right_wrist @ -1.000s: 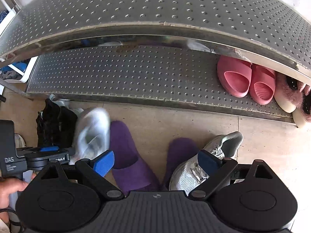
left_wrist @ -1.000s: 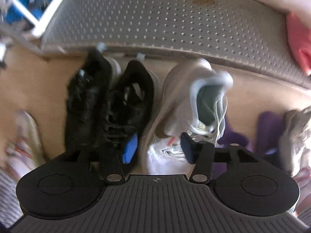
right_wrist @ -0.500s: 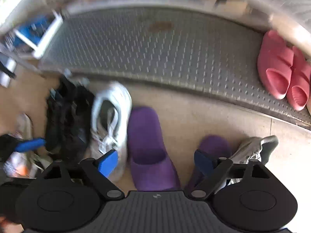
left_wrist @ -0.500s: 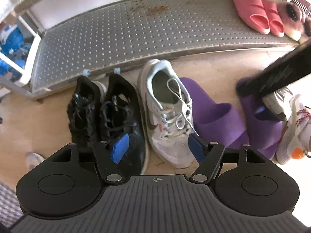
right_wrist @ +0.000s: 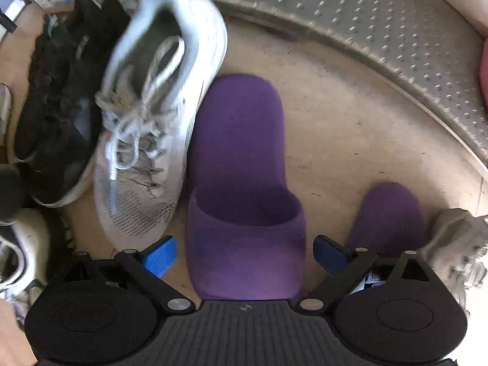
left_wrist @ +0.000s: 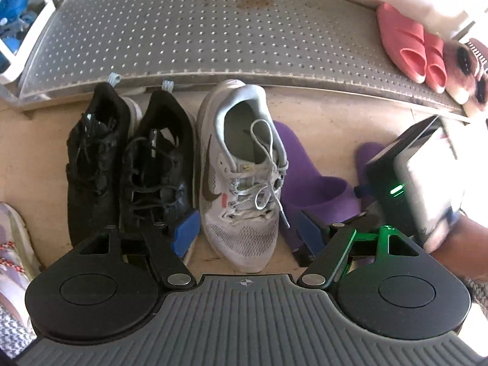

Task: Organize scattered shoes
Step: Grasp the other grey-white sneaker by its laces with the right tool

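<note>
A grey-white sneaker lies flat on the floor beside a pair of black sneakers, heel toward the rack. My left gripper hangs open over its toe, and neither pad touches it. In the right wrist view a purple slipper lies right of that sneaker. My right gripper points down low over the slipper's toe. Its jaws are opening, with the toe between them and a gap on each side. The second purple slipper lies further right, against another pale sneaker.
A perforated metal shoe rack runs along the back, with pink slides and fluffy slippers at its right end. More light shoes lie at the left. The right tool's black housing and a hand stand close on the right.
The grey-white sneaker, tilted and blurred a second ago, now rests flat beside the black pair, and the left jaws stand wider. The right gripper has dropped low over the purple slipper.
</note>
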`<action>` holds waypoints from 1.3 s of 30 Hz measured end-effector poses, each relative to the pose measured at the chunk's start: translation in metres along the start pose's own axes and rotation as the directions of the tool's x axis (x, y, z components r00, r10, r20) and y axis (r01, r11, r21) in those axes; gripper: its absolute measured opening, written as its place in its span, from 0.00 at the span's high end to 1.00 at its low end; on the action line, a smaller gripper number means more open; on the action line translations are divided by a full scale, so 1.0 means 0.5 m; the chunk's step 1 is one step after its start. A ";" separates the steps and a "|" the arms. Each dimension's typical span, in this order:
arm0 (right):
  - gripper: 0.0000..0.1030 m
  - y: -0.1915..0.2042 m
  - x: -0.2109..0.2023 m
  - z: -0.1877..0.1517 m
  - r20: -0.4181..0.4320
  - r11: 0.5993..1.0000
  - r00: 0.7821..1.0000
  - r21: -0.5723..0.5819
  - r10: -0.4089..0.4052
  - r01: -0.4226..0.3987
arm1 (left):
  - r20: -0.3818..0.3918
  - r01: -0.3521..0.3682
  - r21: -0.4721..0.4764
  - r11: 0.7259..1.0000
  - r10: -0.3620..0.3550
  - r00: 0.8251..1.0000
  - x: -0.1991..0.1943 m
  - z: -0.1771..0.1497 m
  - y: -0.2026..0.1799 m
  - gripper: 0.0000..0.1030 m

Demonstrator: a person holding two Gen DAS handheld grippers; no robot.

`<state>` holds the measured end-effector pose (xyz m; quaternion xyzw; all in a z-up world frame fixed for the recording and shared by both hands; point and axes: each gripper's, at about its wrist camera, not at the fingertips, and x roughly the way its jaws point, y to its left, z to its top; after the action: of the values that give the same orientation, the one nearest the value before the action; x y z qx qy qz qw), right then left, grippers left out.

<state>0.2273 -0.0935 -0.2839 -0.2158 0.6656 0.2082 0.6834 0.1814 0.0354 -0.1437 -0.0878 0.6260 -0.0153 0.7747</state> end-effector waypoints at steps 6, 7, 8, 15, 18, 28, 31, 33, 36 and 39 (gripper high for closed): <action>0.09 -0.011 0.024 -0.015 -0.055 0.992 0.996 0.101 -0.075 0.080 | -0.020 -0.019 0.034 0.999 0.019 1.000 0.015 -0.005 -0.012 0.26; 0.09 -0.034 0.023 -0.022 -0.078 0.977 0.992 0.181 -0.096 0.109 | -0.021 -0.020 0.039 0.999 0.021 1.000 0.016 -0.005 -0.015 0.26; 0.10 -0.070 0.022 -0.038 -0.102 0.952 0.989 0.277 -0.105 0.130 | -0.022 -0.022 0.047 0.999 0.023 0.999 0.017 -0.007 -0.020 0.26; 0.05 -0.140 -0.026 -0.055 -0.069 0.907 0.991 0.400 -0.116 0.134 | -0.025 -0.058 0.117 0.991 0.061 0.998 0.022 -0.025 -0.053 0.26; 0.04 -0.139 -0.043 -0.054 -0.093 0.910 0.988 0.385 -0.125 0.151 | -0.012 -0.083 0.144 0.986 0.086 0.996 0.018 -0.027 -0.066 0.26; 0.04 -0.189 -0.207 -0.114 0.060 0.885 0.996 0.465 -0.065 0.030 | 0.035 -0.059 0.203 0.977 0.054 0.998 0.002 -0.021 -0.124 0.24; 0.04 -0.215 -0.244 -0.144 0.119 0.856 0.988 0.517 -0.093 0.018 | 0.035 -0.016 0.222 0.975 0.008 0.999 0.003 -0.021 -0.148 0.24; 0.04 -0.267 -0.265 -0.172 0.144 0.816 0.979 0.577 -0.145 0.036 | 0.032 0.057 0.263 0.963 -0.067 0.997 0.005 -0.024 -0.186 0.24; 0.04 -0.343 -0.274 -0.216 0.133 0.734 0.976 0.678 -0.173 0.038 | 0.015 0.120 0.326 0.938 -0.133 0.991 0.015 -0.027 -0.245 0.24; 0.04 -0.408 -0.271 -0.263 0.118 0.622 0.985 0.783 -0.127 -0.013 | -0.005 0.154 0.406 0.901 -0.166 0.986 0.043 -0.029 -0.345 0.24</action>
<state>0.2325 -0.3359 -0.1477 0.0983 0.6253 -0.1058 0.7669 0.1870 -0.1387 -0.1406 0.0231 0.5885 -0.2067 0.7813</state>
